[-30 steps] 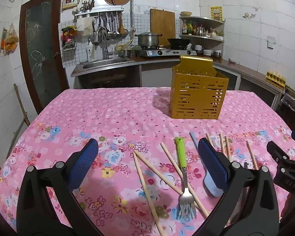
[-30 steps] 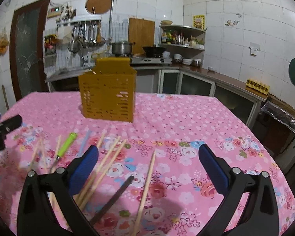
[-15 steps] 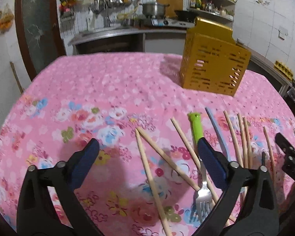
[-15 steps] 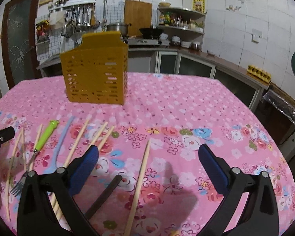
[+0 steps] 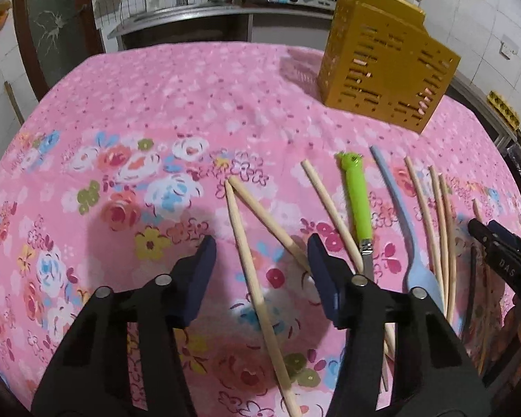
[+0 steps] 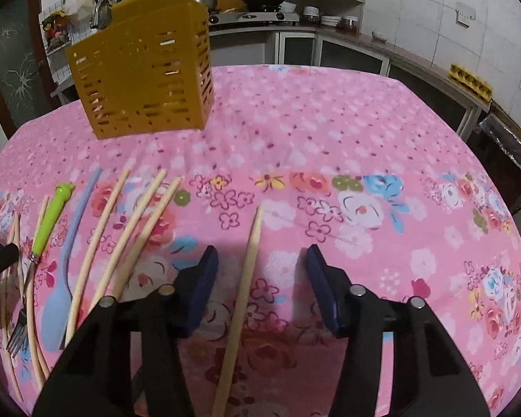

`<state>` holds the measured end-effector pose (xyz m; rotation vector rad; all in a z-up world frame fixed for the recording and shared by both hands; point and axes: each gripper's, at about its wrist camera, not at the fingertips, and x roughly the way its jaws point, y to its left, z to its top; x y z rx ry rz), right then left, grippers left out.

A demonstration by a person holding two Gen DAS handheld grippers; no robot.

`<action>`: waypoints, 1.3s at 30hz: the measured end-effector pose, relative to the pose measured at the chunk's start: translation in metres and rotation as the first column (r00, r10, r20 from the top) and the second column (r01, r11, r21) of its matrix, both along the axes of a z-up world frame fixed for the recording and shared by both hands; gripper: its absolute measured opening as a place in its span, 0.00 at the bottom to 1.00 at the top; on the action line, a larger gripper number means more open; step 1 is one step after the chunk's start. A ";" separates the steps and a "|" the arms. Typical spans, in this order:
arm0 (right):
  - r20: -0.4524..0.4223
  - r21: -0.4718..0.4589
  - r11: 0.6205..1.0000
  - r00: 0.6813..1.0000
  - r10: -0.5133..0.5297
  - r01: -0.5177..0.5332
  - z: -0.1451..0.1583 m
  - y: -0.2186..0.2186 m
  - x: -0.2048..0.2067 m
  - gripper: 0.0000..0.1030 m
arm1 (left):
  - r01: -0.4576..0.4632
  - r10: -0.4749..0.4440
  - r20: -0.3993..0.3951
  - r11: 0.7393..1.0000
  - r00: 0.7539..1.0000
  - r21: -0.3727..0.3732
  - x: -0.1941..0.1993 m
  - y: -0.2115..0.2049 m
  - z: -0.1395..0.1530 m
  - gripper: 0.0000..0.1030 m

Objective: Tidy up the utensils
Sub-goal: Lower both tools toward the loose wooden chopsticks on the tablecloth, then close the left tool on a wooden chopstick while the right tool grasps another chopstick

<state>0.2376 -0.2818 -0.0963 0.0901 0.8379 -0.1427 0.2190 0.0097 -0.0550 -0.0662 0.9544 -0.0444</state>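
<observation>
Several wooden chopsticks, a green-handled fork (image 5: 357, 201) and a light blue spoon (image 5: 404, 229) lie on the pink floral tablecloth. A yellow slotted utensil holder (image 5: 385, 66) stands at the back; it also shows in the right wrist view (image 6: 146, 62). My left gripper (image 5: 260, 264) is open, low over the cloth, its jaws on either side of a chopstick (image 5: 250, 271). My right gripper (image 6: 260, 271) is open, astride a single chopstick (image 6: 245, 285). The fork (image 6: 47, 222) and spoon (image 6: 66, 271) lie to its left.
The right gripper's tip (image 5: 503, 260) shows at the right edge of the left wrist view. A kitchen counter with stove and pots (image 6: 260, 14) runs behind the table. The table edge (image 6: 469, 160) drops off at the right.
Both grippers have dropped toward the cloth and tilted down. Their jaws have narrowed from wide open, each now straddling a chopstick.
</observation>
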 end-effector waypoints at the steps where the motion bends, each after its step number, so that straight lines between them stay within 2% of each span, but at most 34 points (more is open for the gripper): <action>1: -0.002 0.000 1.000 1.000 0.002 -0.002 0.000 0.001 0.001 0.46 | -0.002 0.002 0.000 1.000 1.000 0.000 0.001 0.000 0.000 0.48; 2: -0.002 0.002 1.000 1.000 0.005 -0.005 -0.001 0.002 0.003 0.44 | -0.001 0.001 -0.002 1.000 1.000 0.001 0.002 0.000 0.000 0.42; 7: -0.014 0.006 1.000 1.000 0.015 -0.015 0.001 0.004 0.010 0.24 | 0.009 -0.009 -0.024 1.000 1.000 -0.001 0.004 -0.001 0.002 0.35; 11: -0.023 0.033 0.999 1.000 0.009 -0.008 0.001 -0.003 0.014 0.24 | 0.017 -0.018 -0.034 1.000 0.999 -0.008 0.003 0.002 0.004 0.29; 15: -0.039 0.041 0.999 0.999 0.003 -0.001 0.000 -0.004 0.020 0.24 | 0.024 -0.024 -0.046 1.000 0.999 -0.011 0.006 0.002 0.004 0.28; 20: -0.045 0.062 0.998 0.999 0.003 0.000 -0.001 -0.006 0.021 0.24 | 0.026 -0.028 -0.065 0.999 0.998 -0.019 0.010 0.007 0.006 0.16; 24: -0.038 0.066 0.998 0.999 0.002 0.001 -0.002 -0.007 0.020 0.24 | 0.016 -0.018 -0.085 0.999 0.996 -0.034 0.009 0.015 0.003 0.14; 30: -0.032 0.047 0.999 0.999 0.001 0.001 -0.002 -0.004 0.019 0.24 | 0.027 -0.023 -0.084 0.999 0.996 0.044 0.012 0.002 0.001 0.14; 39: -0.080 0.049 0.999 0.997 0.014 -0.010 0.001 -0.006 0.025 0.24 | 0.039 -0.025 -0.127 0.994 0.992 0.102 0.036 -0.004 0.001 0.11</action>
